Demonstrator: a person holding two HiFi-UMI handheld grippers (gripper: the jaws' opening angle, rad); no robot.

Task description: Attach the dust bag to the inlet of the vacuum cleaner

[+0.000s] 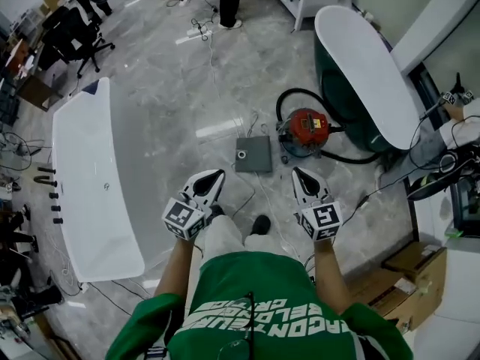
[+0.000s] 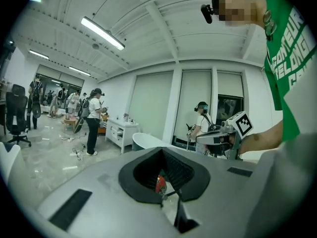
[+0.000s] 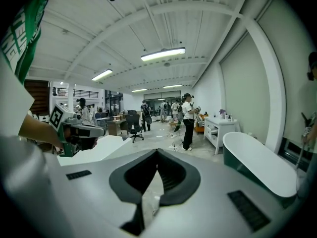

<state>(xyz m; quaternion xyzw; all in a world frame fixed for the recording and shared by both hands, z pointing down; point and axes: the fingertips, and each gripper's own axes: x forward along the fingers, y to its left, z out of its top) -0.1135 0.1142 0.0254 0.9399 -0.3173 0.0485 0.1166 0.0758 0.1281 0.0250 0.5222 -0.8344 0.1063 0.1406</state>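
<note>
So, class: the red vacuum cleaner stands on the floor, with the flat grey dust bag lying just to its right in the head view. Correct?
No. The head view shows the grey dust bag lying to the left of the red vacuum cleaner, not its right. Both are on the floor, as stated.

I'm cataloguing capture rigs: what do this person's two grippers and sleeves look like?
The left gripper and right gripper match. Each has a white tapered shell with black-lined fingers, and a cube with black-and-white square markers at the hand end. The person wears a green shirt with white lettering. Its sleeves leave the forearms bare.
</note>
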